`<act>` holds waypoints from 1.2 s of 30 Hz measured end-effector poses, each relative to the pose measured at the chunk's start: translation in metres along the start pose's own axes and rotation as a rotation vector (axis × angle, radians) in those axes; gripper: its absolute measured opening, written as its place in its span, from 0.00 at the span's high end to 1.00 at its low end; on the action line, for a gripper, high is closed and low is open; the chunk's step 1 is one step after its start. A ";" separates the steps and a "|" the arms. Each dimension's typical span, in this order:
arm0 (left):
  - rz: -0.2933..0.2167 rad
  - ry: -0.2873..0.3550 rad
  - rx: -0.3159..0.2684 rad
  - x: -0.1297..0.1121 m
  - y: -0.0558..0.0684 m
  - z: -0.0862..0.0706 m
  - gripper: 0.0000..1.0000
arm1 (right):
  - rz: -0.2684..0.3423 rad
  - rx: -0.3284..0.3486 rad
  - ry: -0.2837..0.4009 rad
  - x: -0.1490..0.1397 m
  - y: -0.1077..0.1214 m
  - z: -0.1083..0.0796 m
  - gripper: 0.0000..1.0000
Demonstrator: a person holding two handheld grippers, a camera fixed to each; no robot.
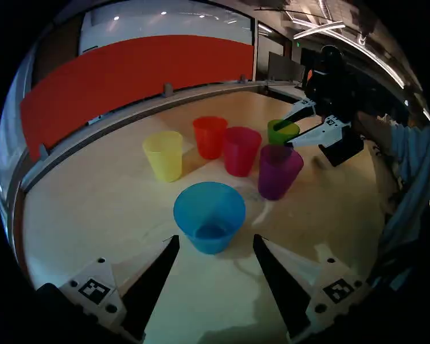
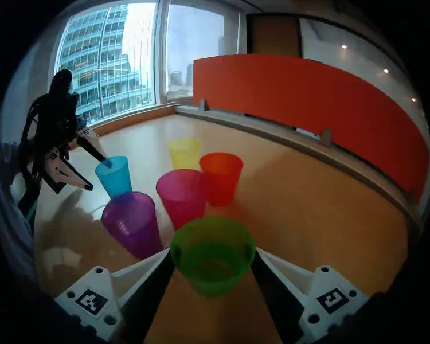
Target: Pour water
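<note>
6 plastic cups stand upright on the wooden table (image 2: pixel 318 218). The left gripper (image 1: pixel 215 238) has its fingers apart. The blue cup (image 1: pixel 209 215) sits dead ahead of it, its lower wall between the 2 fingertips with a sliver of table showing on each side, so nothing is gripped there. The right gripper (image 2: pixel 212 252) is spread about as wide, with the green cup (image 2: pixel 213 261) straight ahead between its fingers. The rim meets both finger edges, and I cannot tell whether the pads press on the cup or merely flank it. Beyond the green cup from that gripper stand the purple cup (image 2: pixel 132 221) and magenta cup (image 2: pixel 183 198), then the orange cup (image 2: pixel 222 175) and yellow cup (image 2: pixel 184 152), with the blue cup farther off to its left. Every cup's long axis is vertical, mouth up, crosswise to the fingers, which suits a side grasp. Whether either cup holds water is unclear. The pour likely turns on this: green and blue stand apart with purple close between them, so a lifted cup must clear it before tilting.
</note>
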State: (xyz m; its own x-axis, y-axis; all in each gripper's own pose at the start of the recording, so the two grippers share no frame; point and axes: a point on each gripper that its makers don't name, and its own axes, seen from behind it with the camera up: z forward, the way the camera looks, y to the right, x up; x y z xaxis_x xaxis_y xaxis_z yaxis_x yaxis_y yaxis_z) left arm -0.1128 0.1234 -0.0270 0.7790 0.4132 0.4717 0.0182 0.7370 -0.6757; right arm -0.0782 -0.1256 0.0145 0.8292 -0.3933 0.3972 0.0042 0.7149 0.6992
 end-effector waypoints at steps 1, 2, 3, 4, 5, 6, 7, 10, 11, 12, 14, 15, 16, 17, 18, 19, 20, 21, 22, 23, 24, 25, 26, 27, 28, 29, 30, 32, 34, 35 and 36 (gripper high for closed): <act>-0.004 0.003 0.000 0.000 0.000 -0.002 0.04 | 0.000 -0.001 -0.001 -0.001 0.000 0.001 0.09; -0.009 0.007 0.001 0.000 0.000 -0.004 0.04 | -0.001 -0.002 -0.002 -0.002 0.001 0.001 0.09; -0.012 0.010 0.001 0.000 0.000 -0.006 0.04 | -0.001 -0.004 -0.003 -0.002 0.001 0.002 0.09; -0.016 0.013 0.003 0.000 -0.001 -0.007 0.04 | -0.001 -0.004 -0.003 -0.002 0.002 0.002 0.09; -0.019 0.017 0.006 0.000 -0.001 -0.009 0.04 | -0.001 -0.006 -0.003 -0.003 0.002 0.003 0.09; -0.023 0.020 0.008 0.000 -0.002 -0.010 0.04 | 0.000 -0.006 -0.003 -0.003 0.002 0.003 0.09; -0.025 0.022 0.010 0.000 -0.003 -0.011 0.04 | 0.001 -0.007 -0.001 -0.003 0.002 0.003 0.09; -0.032 0.028 0.013 -0.001 -0.003 -0.014 0.04 | 0.007 -0.007 0.002 -0.003 0.003 0.004 0.09; -0.034 0.030 0.013 -0.001 -0.003 -0.015 0.04 | 0.009 -0.007 0.002 -0.004 0.003 0.003 0.09; -0.036 0.031 0.013 -0.001 -0.003 -0.016 0.04 | 0.010 -0.007 0.002 -0.004 0.002 0.003 0.09; -0.036 0.032 0.013 -0.002 -0.002 -0.017 0.04 | 0.010 -0.009 0.000 -0.006 0.002 0.002 0.08; -0.037 0.032 0.013 -0.003 -0.001 -0.017 0.04 | 0.010 -0.010 -0.001 -0.007 0.003 0.002 0.08; -0.037 0.032 0.013 -0.003 -0.001 -0.017 0.04 | 0.011 -0.012 -0.001 -0.007 0.003 0.002 0.08; -0.038 0.032 0.013 -0.004 0.000 -0.018 0.04 | 0.012 -0.014 -0.001 -0.007 0.003 0.002 0.08; -0.039 0.032 0.013 -0.005 0.000 -0.018 0.04 | 0.014 -0.016 -0.001 -0.007 0.003 0.001 0.07; -0.040 0.032 0.013 -0.005 0.001 -0.018 0.04 | 0.016 -0.016 0.001 -0.006 0.004 0.001 0.06; -0.042 0.032 0.012 -0.005 0.001 -0.018 0.04 | 0.019 -0.018 0.004 -0.006 0.004 0.001 0.05; -0.043 0.032 0.011 -0.006 0.002 -0.018 0.04 | 0.021 -0.019 0.006 -0.005 0.004 0.000 0.04; -0.045 0.033 0.010 -0.005 0.002 -0.018 0.04 | 0.022 -0.020 0.005 -0.006 0.004 0.000 0.03; -0.047 0.034 0.009 -0.005 0.003 -0.018 0.04 | 0.024 -0.021 0.004 -0.007 0.004 -0.001 0.01; -0.048 0.036 0.009 -0.005 0.004 -0.018 0.04 | 0.025 -0.022 0.003 -0.007 0.005 -0.001 0.00; -0.049 0.038 0.009 -0.005 0.004 -0.018 0.04 | 0.024 -0.024 0.000 -0.009 0.005 -0.002 0.00; -0.050 0.040 0.009 -0.004 0.004 -0.019 0.04 | 0.023 -0.026 -0.004 -0.011 0.005 -0.002 0.00; -0.051 0.042 0.010 -0.004 0.004 -0.019 0.04 | 0.022 -0.028 -0.007 -0.012 0.005 -0.003 0.00; -0.052 0.044 0.012 -0.004 0.003 -0.020 0.04 | 0.021 -0.030 -0.008 -0.014 0.005 -0.005 0.00; -0.053 0.047 0.015 -0.004 0.003 -0.021 0.04 | 0.020 -0.032 -0.009 -0.015 0.005 -0.006 0.00; -0.055 0.049 0.017 -0.004 0.002 -0.021 0.04 | 0.020 -0.034 -0.010 -0.016 0.005 -0.007 0.00; -0.061 0.053 0.024 -0.003 0.000 -0.023 0.04 | 0.024 -0.040 -0.012 -0.019 0.005 -0.010 0.00; -0.068 0.058 0.028 -0.004 0.000 -0.024 0.04 | 0.026 -0.044 -0.012 -0.021 0.005 -0.014 0.00; -0.072 0.061 0.031 -0.004 -0.001 -0.025 0.04 | 0.028 -0.046 -0.011 -0.022 0.005 -0.016 0.00; -0.076 0.064 0.033 -0.004 -0.001 -0.025 0.04 | 0.029 -0.048 -0.010 -0.022 0.005 -0.018 0.00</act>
State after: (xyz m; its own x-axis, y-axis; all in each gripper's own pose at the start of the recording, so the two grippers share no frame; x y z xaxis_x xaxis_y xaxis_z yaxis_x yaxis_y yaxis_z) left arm -0.1001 0.1075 -0.0427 0.8143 0.3213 0.4833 0.0591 0.7825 -0.6199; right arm -0.0864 -0.1025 -0.0015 0.8236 -0.3779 0.4229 0.0074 0.7528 0.6582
